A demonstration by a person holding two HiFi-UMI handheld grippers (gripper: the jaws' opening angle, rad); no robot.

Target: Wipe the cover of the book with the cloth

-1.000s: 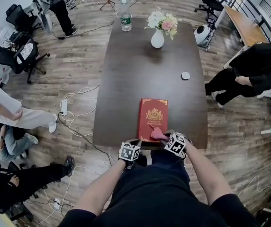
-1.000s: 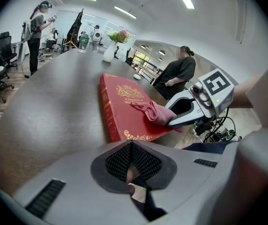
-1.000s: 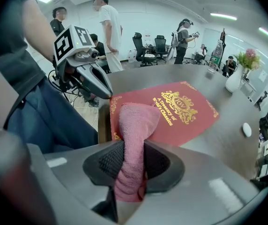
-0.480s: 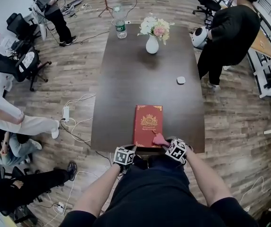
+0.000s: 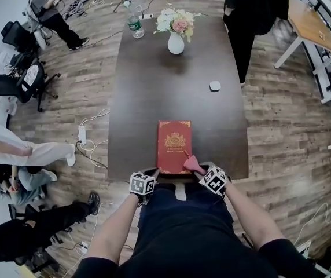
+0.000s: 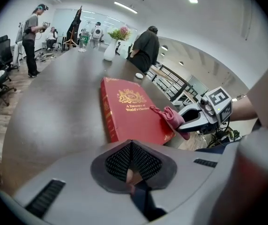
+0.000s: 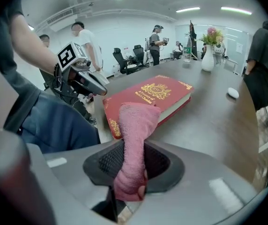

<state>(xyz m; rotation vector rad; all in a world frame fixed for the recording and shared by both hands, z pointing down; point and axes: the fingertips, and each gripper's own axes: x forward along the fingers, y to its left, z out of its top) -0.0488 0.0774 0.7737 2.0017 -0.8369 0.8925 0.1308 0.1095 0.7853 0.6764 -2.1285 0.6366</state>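
Observation:
A red book (image 5: 173,146) with gold print lies flat at the near edge of the dark table (image 5: 154,86); it also shows in the left gripper view as the book (image 6: 129,108) and in the right gripper view as the book (image 7: 152,95). My right gripper (image 5: 199,171) is shut on a pink cloth (image 5: 191,164), whose free end rests on the book's near right corner. The cloth (image 7: 133,139) runs up from between the jaws. My left gripper (image 5: 151,175) sits just off the book's near left corner, shut with nothing in it.
A white vase of flowers (image 5: 175,32), a water bottle (image 5: 133,23) and a small white object (image 5: 214,86) stand farther along the table. A person in black (image 5: 252,10) stands at the far right corner. Chairs, cables and seated people fill the floor on the left.
The view has shifted, so the book sits a little more to the left. The person in black has walked from the right side round to the table's far right corner. Both grippers keep their places by the book.

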